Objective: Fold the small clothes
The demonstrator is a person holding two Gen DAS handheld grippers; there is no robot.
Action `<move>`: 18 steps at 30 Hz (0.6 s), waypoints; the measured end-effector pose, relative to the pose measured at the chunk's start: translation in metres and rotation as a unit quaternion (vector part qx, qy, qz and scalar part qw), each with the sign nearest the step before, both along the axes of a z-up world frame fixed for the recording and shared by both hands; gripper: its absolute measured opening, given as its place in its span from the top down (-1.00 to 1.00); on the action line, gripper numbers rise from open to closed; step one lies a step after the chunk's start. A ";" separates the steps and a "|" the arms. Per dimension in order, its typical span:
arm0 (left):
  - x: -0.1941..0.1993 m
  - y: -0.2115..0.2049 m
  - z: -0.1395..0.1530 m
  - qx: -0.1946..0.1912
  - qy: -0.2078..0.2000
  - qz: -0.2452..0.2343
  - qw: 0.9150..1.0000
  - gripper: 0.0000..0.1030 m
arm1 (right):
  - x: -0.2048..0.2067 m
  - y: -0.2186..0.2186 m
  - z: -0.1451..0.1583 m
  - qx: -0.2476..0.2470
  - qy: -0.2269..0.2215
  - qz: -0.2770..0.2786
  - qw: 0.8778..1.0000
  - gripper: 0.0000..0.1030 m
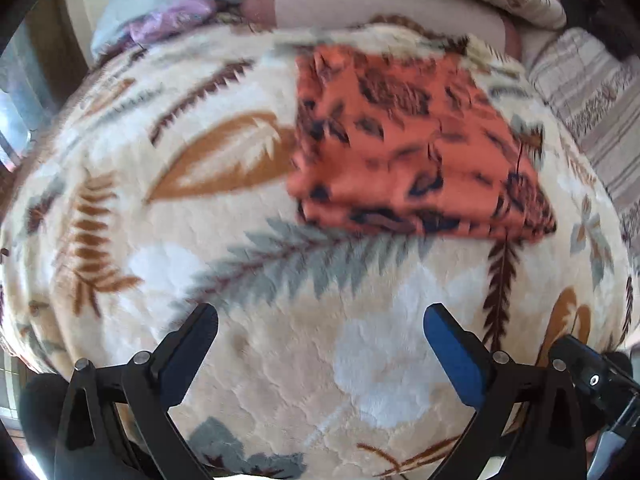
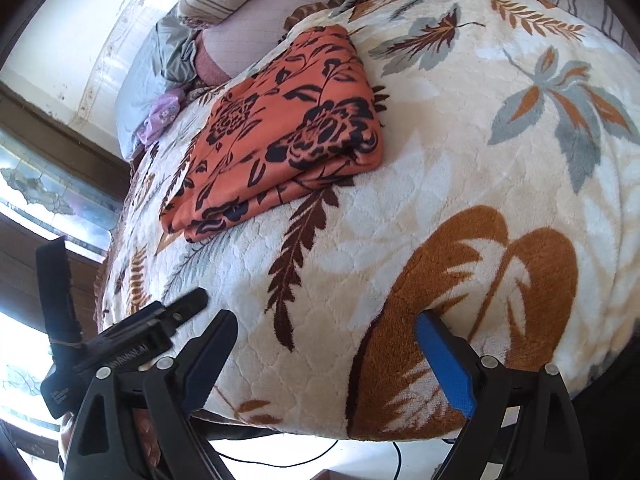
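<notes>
Both claws hang empty with their fingers spread wide: the left claw [image 1: 320, 344] and the right claw [image 2: 324, 344] hover over a cream fleece blanket [image 2: 460, 184] printed with leaves, which covers the bed. Ahead of them, well apart from either, the folded orange cloth with a dark floral print [image 2: 280, 132] [image 1: 408, 140] lies flat on the blanket in layered folds.
</notes>
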State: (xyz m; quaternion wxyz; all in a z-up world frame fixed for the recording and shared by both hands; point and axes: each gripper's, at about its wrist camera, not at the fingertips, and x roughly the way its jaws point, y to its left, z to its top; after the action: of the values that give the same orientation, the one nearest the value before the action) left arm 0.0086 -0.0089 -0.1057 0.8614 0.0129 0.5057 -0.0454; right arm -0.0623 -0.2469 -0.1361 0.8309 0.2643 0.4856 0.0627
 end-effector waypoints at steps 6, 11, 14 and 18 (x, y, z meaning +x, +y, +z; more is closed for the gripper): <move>-0.002 0.001 0.069 -0.011 -0.100 0.018 0.995 -0.98 | 0.000 0.013 0.059 -0.123 -0.082 -0.004 0.989 -0.80; -0.007 -0.001 0.111 -0.035 -0.143 0.025 0.989 -0.99 | 0.001 0.036 0.087 -0.198 -0.122 0.024 0.972 -0.96; -0.008 -0.006 0.120 -0.046 -0.152 0.023 0.987 -0.99 | -0.005 0.044 0.094 -0.203 -0.133 0.028 0.970 -0.96; -0.007 -0.008 0.118 -0.037 -0.151 0.024 0.988 -0.99 | -0.016 0.047 0.116 -0.218 -0.178 0.011 0.959 -0.96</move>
State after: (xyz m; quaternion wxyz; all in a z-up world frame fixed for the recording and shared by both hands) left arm 0.0012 -0.0167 0.0124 0.9286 -0.0245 0.3679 -0.0407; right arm -0.0781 -0.1996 -0.0199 0.9407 0.0560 0.3343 0.0104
